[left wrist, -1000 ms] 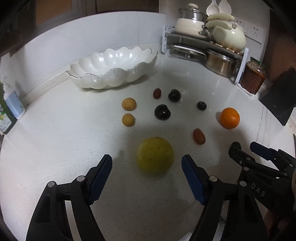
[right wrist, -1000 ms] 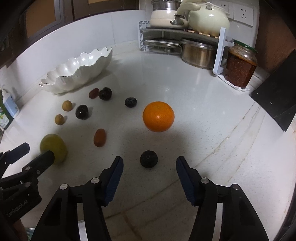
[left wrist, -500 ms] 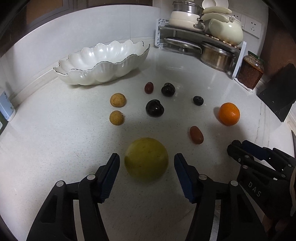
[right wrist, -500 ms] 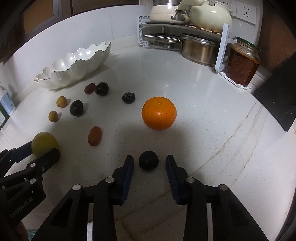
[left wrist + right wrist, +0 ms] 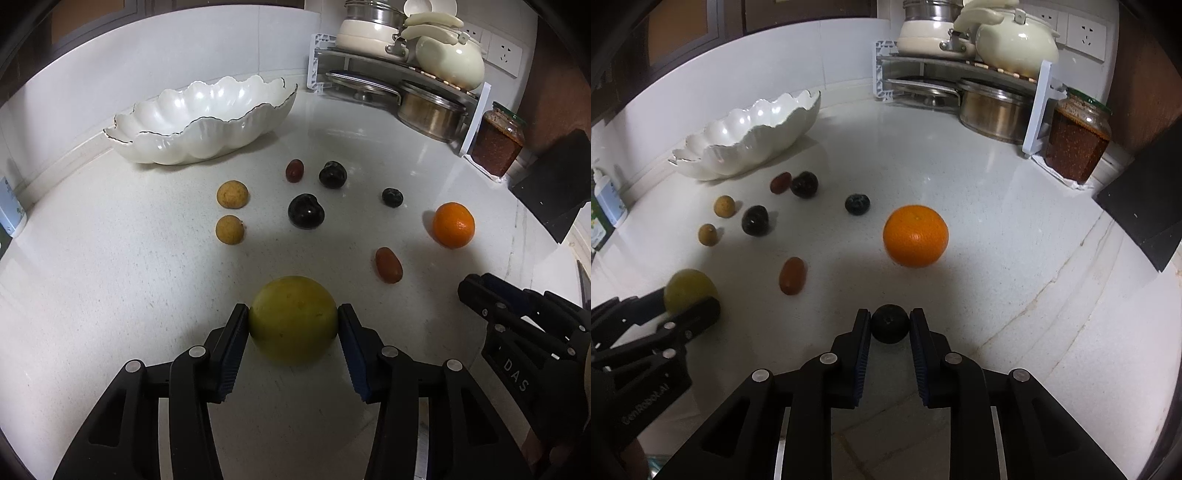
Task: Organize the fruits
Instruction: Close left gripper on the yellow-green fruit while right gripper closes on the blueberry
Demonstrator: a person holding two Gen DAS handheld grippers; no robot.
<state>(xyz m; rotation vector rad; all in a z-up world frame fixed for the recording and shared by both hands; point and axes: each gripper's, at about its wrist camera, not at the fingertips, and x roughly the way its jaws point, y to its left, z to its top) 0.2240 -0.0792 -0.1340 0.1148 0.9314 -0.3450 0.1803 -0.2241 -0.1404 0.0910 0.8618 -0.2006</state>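
Note:
My left gripper point(image 5: 292, 325) is shut on a large yellow-green fruit point(image 5: 292, 319) that rests on the white counter; it also shows in the right wrist view point(image 5: 687, 290). My right gripper point(image 5: 889, 325) is shut on a small dark fruit point(image 5: 889, 324) on the counter. A white scalloped bowl point(image 5: 199, 122) stands at the back left. An orange point(image 5: 915, 235), a reddish oval fruit point(image 5: 792, 275), two tan round fruits point(image 5: 232, 194) and several dark fruits point(image 5: 306, 211) lie loose between bowl and grippers.
A rack with pots and a cream kettle point(image 5: 448, 61) stands at the back right, with a jar of red paste point(image 5: 500, 140) beside it. A dark board point(image 5: 554, 188) lies at the right. A bottle point(image 5: 607, 199) stands at the far left.
Both grippers moved forward and closed: the left one onto the yellow-green fruit, the right one onto the small dark fruit.

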